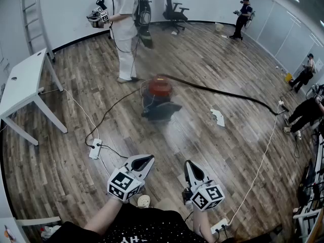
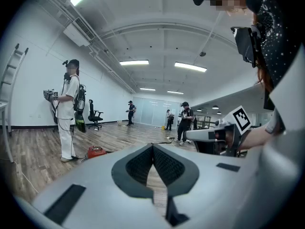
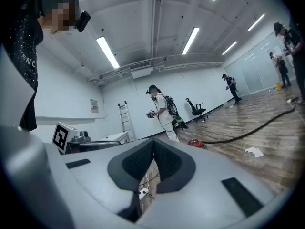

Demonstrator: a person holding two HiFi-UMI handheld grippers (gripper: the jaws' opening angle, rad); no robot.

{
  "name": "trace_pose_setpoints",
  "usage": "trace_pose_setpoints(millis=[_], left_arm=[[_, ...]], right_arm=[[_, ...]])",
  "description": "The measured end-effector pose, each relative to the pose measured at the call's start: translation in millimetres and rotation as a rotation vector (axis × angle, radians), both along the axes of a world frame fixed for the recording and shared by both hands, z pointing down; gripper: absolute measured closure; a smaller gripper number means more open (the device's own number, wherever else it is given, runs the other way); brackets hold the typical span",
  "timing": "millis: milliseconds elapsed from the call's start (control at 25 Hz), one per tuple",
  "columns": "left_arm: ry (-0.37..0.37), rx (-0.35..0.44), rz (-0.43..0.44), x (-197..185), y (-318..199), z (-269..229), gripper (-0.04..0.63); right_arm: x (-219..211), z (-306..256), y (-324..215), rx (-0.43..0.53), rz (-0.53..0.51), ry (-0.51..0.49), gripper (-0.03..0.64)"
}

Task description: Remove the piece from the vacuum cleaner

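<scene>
Red plastic on a dark base is about all I can read of the vacuum cleaner (image 1: 158,97). It sits on the wood floor in the middle of the room, well apart from me and on the far side of both my tools. A long black hose (image 1: 228,92) leaves its top and snakes away to the right.

The left gripper (image 1: 143,162) and right gripper (image 1: 190,165) hang near my body. The left fingers (image 2: 136,168) are pressed together on nothing, and the right fingers (image 3: 136,163) are the same, with only floor showing past them.

I judge the drum to be hard, smooth and fairly heavy, likely to slide or roll if tugged. The hose should be light and floppy along its length and stiff only at the cuff. If the hose is the piece, I would take it at that cuff, close to the drum, and steady the body with the other tool.

Much is unclear. The cleaner is smeared in the head view, so I cannot see any latch, joint or which piece comes off. Each gripper view shows it only as a small red sliver. A white scrap (image 1: 217,117) lies just right of it; whether it is paper or a part I cannot tell
</scene>
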State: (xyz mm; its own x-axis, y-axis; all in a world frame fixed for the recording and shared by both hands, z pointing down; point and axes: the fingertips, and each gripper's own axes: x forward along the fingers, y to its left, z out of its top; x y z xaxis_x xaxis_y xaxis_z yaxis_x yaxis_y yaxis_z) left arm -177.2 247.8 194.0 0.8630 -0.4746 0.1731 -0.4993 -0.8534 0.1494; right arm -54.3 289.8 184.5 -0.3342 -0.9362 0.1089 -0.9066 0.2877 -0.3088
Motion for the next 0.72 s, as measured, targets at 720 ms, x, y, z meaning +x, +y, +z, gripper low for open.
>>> trace_pose_setpoints(millis=[720], left_arm=[[-0.014,-0.03,-0.055,21.6,-81.0,10.6,0.586]], right_arm=[[30.1,7.7,-79.1,-0.027,-0.058,-0.017,0.606]])
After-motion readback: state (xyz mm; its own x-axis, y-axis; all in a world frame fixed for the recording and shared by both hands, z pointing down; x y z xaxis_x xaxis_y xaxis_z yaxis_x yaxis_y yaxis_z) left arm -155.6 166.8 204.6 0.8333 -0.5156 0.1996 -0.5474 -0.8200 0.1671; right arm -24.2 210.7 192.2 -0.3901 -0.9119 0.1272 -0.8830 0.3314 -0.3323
